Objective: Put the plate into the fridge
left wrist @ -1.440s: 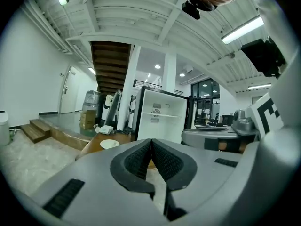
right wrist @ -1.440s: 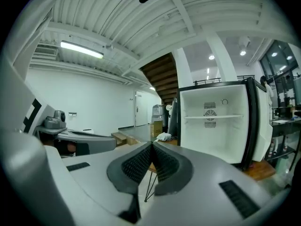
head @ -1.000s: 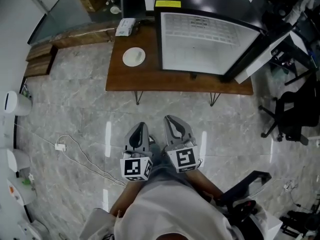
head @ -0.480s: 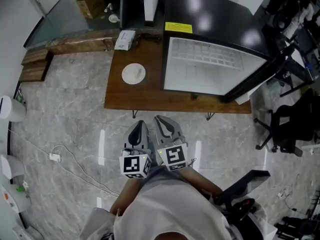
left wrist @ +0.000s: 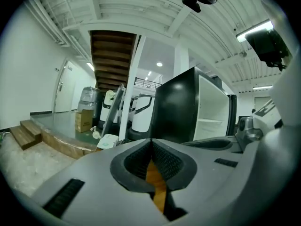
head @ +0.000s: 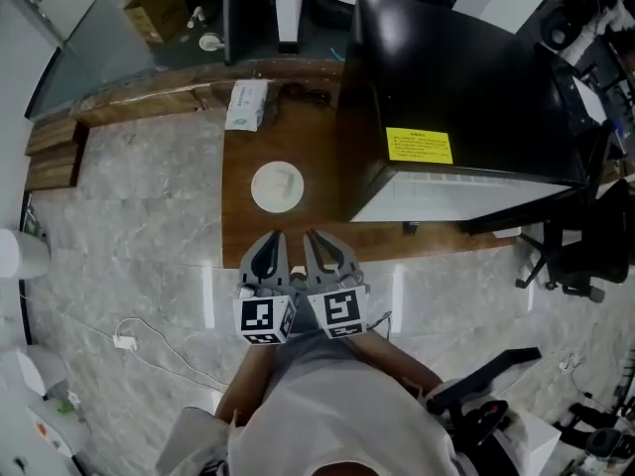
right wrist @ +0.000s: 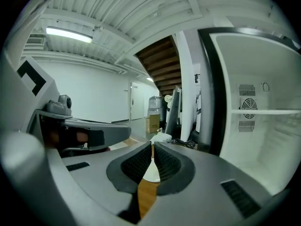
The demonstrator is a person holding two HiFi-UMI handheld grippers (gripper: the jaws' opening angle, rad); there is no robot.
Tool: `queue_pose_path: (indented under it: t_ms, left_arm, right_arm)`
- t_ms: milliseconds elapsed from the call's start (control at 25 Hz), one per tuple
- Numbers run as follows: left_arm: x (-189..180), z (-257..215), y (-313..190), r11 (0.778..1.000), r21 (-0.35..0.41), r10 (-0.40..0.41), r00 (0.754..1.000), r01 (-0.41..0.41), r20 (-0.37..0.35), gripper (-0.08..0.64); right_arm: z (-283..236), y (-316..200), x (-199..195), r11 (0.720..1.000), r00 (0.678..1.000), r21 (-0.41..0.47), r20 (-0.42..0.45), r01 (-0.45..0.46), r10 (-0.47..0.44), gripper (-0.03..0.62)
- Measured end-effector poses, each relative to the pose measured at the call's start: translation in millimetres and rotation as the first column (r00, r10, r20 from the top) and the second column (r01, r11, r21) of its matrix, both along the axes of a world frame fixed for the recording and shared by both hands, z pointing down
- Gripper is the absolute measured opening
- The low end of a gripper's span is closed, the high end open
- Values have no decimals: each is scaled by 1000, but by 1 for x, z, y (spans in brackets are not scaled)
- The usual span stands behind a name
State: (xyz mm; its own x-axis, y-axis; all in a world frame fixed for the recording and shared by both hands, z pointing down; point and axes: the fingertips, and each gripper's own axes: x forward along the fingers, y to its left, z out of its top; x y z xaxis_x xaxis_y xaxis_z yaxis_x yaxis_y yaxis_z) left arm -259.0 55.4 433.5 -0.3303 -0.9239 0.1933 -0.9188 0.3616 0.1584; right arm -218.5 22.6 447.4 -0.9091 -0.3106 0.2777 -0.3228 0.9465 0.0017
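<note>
A round white plate point(head: 277, 185) lies on the brown wooden table point(head: 308, 127), just left of the black fridge point(head: 456, 87). The fridge stands open, its white inside point(head: 446, 198) facing me. My left gripper point(head: 275, 239) and right gripper point(head: 315, 239) are side by side over the table's near edge, a little short of the plate, both shut with nothing held. In the right gripper view the plate point(right wrist: 151, 174) shows through the gap below the shut right gripper point(right wrist: 152, 148), with the fridge's shelf point(right wrist: 256, 112) to the right. The left gripper point(left wrist: 151, 141) points at the fridge point(left wrist: 181, 107).
A white tissue pack point(head: 246, 104) lies at the table's far left corner. Behind the table are a step, a cardboard box point(head: 157, 10) and white posts. An office chair point(head: 580, 256) stands right of the fridge. A cable point(head: 149, 350) trails on the marble floor to my left.
I have moved forward to the table: the plate and fridge are now much closer, and both grippers have reached the table's near edge. Both have stayed shut.
</note>
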Motion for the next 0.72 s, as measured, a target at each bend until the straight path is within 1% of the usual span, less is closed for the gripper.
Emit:
queue_pose_path:
  t_ms: [120, 200, 280, 360, 440, 480, 560, 640, 720]
  left_arm:
    - [-60, 27, -30, 998, -48, 48, 999, -49, -18, 20]
    - [-95, 44, -48, 992, -81, 98, 995, -100, -22, 20]
    - [-128, 60, -69, 978, -116, 169, 985, -171, -27, 20]
    - [-158, 81, -86, 956, -160, 242, 970, -245, -35, 20]
    - [-187, 106, -97, 924, -211, 316, 947, -320, -54, 20]
    - [-199, 116, -101, 902, -239, 352, 933, -360, -79, 20]
    - [-213, 130, -108, 849, -289, 423, 897, -443, -131, 20]
    - [-222, 138, -114, 797, -324, 487, 860, -510, -155, 21]
    - [-230, 149, -121, 747, -364, 539, 827, -557, -159, 21]
  right_arm:
    - [24, -28, -49, 998, 998, -34, -36, -56, 54, 18]
    - [41, -45, -74, 993, 993, -55, -63, -105, 101, 18]
    - [58, -63, -96, 984, 984, -75, -83, -164, 158, 18]
    - [78, -76, -113, 971, 971, -88, -111, -223, 213, 18]
    - [96, -84, -128, 957, 955, -94, -144, -274, 260, 18]
    - [104, -87, -134, 949, 947, -101, -160, -297, 279, 18]
    - [114, -89, -139, 934, 934, -130, -180, -333, 308, 18]
    - [125, -87, -143, 925, 933, -174, -194, -337, 304, 19]
    - [139, -82, -151, 925, 942, -223, -208, -307, 263, 19]
